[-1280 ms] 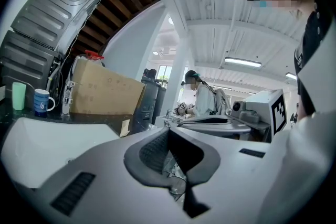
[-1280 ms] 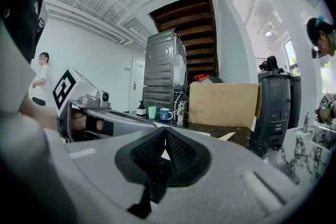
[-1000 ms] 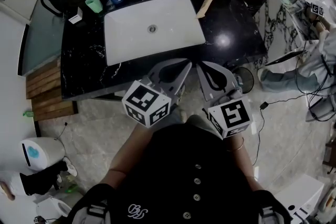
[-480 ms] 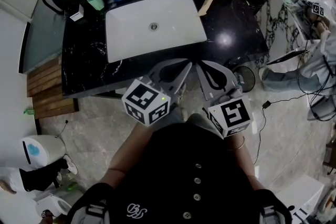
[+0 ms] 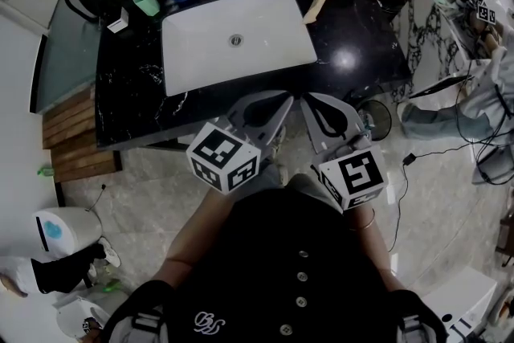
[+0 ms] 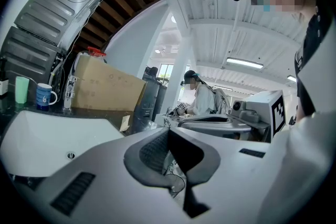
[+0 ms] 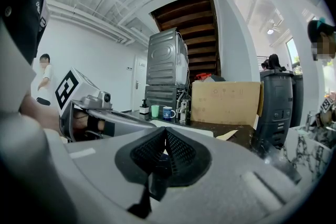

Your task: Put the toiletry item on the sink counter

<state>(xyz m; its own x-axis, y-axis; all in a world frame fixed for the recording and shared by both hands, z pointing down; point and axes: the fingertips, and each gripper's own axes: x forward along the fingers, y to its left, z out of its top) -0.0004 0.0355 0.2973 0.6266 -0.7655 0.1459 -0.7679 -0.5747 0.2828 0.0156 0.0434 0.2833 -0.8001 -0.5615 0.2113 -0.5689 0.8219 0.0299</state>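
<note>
Grippers idle at frame centre, no change in the last second.
Left gripper [image 6: 169, 135] and right gripper [image 7: 164, 136] clenched, empty; bottle [image 5: 118, 22] sits on counter [image 5: 361, 44], upper left, near cup [image 5: 145, 2].

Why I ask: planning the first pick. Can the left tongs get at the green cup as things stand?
Probably, with a stretch: the left tongs, shut and empty, hover at the front of the counter, and nothing tall stands between them and the green cup.
</note>
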